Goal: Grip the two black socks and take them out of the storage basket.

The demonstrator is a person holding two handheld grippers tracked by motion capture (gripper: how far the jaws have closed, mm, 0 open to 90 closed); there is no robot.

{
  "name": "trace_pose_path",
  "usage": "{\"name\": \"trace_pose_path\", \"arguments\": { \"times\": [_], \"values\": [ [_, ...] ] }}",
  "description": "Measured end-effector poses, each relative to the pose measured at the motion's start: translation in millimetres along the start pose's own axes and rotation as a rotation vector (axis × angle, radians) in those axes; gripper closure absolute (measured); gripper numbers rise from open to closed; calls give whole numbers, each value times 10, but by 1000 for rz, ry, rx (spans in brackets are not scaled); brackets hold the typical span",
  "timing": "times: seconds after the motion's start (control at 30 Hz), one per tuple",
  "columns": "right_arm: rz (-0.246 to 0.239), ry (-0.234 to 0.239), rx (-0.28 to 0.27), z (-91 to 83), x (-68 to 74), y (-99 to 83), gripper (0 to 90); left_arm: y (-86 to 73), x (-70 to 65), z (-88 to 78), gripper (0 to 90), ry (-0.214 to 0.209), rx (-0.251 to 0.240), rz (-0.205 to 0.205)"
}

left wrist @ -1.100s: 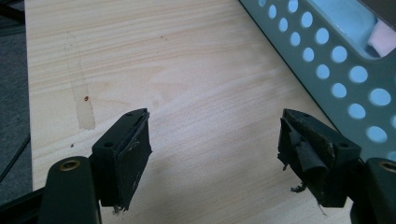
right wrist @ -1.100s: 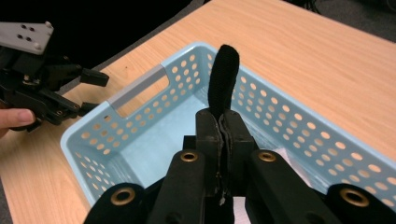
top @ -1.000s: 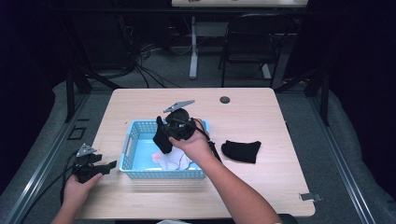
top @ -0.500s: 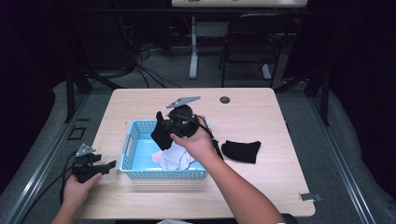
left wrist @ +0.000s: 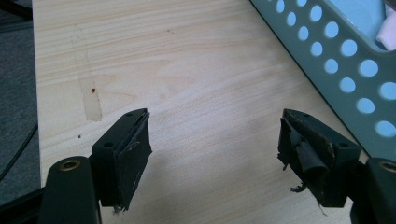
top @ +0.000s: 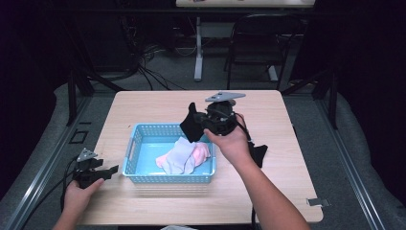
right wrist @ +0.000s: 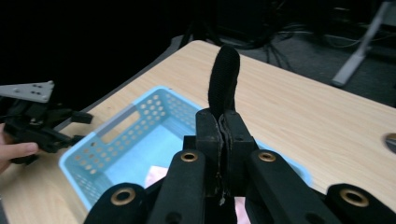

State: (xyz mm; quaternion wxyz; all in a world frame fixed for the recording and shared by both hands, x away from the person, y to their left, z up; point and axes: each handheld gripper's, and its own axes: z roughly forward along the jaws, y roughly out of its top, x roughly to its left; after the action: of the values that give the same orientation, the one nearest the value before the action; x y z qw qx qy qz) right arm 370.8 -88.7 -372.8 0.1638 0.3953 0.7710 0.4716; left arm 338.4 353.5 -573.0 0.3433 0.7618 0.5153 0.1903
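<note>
In the high view the right gripper (top: 198, 125) is held above the far right corner of the light blue perforated basket (top: 131, 148), with its jaws pressed together on a black sock (top: 191, 125). The sock hangs from the jaws over the basket rim, clear of the table. The right gripper view shows this grip more closely: the two black jaws of the right gripper (right wrist: 223, 122) are tight on the black sock (right wrist: 223, 79), and the free end of the sock stands up from them like a tongue. Behind it are the basket (right wrist: 109, 135) and the wooden table (right wrist: 317, 116).

Inside the basket, the high view shows a grey sock (top: 178, 155) lying against a pink sock (top: 201, 152), both on the right part of the basket floor. A second black sock (top: 258, 153) lies on the table just to the right of the basket, partly hidden behind the person's right hand (top: 233, 143).

The left gripper (top: 106, 171) rests low on the table near its left front edge, just beside the basket's left wall, held by the left hand (top: 79, 191). The left gripper view shows what the high view cannot: its jaws are spread wide, with bare wood (left wrist: 201, 84) between them, and the pads (left wrist: 133, 149) are worn and frayed. The basket wall (left wrist: 336, 70) crosses the upper right corner of this view, with a bit of pale cloth (left wrist: 390, 25) inside it
</note>
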Motion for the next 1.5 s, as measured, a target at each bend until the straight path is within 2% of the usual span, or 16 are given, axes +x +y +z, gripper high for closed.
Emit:
{"name": "trace_pose_path", "arguments": {
  "times": [0.17,0.33,0.6,0.83,1.2,1.4,1.5],
  "values": [
    [12,-67,-9,-221,-186,-55,872,0,-5,-1,251,-1,3,2],
    [47,-107,-27,-380,-343,-141,872,-1,-10,0,251,-1,1,3],
    [67,-151,-28,-512,-467,-249,872,0,-15,-1,251,-2,2,7],
    [87,-164,-6,-482,-521,-405,871,0,-16,-3,251,-3,2,7],
    [152,-163,41,-301,-622,-798,871,0,-16,-1,251,-2,3,8],
    [184,-239,70,-251,-775,-1041,870,-1,-17,-2,251,-2,3,8],
    [221,-270,70,-265,-896,-1162,870,-2,-17,1,251,-3,4,9]
  ]
}}
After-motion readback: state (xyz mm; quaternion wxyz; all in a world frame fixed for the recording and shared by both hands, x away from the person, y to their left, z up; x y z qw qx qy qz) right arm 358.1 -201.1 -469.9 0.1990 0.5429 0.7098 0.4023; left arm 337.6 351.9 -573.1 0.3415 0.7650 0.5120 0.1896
